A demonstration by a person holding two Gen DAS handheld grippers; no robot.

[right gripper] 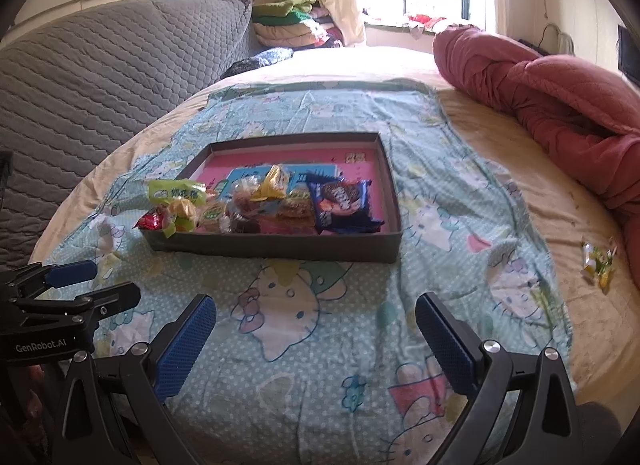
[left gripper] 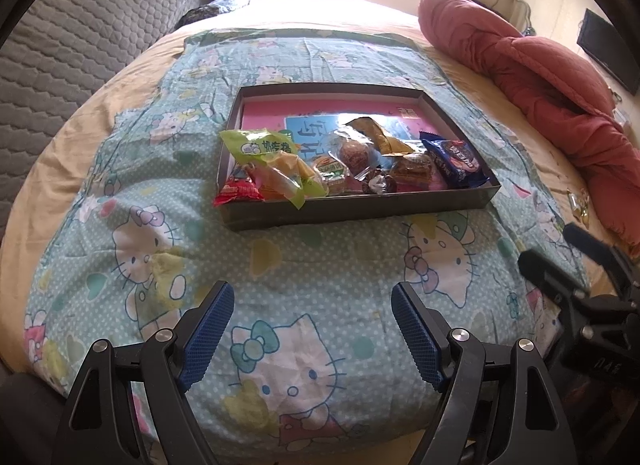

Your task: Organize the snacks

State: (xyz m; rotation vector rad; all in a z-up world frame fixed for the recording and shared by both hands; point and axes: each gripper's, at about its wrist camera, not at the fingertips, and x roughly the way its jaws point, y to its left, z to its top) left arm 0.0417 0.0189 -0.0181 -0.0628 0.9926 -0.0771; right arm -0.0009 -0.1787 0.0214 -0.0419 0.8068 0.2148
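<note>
A shallow dark box (left gripper: pixel 360 207) (right gripper: pixel 280 247) with a pink bottom sits on a cat-print cloth on the bed. Several wrapped snacks are piled along its near side: a green packet (left gripper: pixel 260 147) (right gripper: pixel 176 191) at the left corner, a red one (left gripper: pixel 236 195) (right gripper: pixel 150 221) hanging over the rim, a blue biscuit pack (left gripper: pixel 456 163) (right gripper: pixel 342 197) at the right. My left gripper (left gripper: pixel 312 305) hovers open and empty over the cloth, short of the box. My right gripper (right gripper: pixel 316 315) is likewise open and empty. One loose yellow-green candy wrapper (right gripper: pixel 598 261) (left gripper: pixel 580 203) lies on the bare sheet at the right.
A rolled red quilt (left gripper: pixel 540 77) (right gripper: pixel 552 85) lies along the bed's right side. A grey quilted headboard (left gripper: pixel 80 33) (right gripper: pixel 100 73) rises at the left. Folded blankets (right gripper: pixel 296 21) are stacked by the window. Each view shows the other gripper at its edge.
</note>
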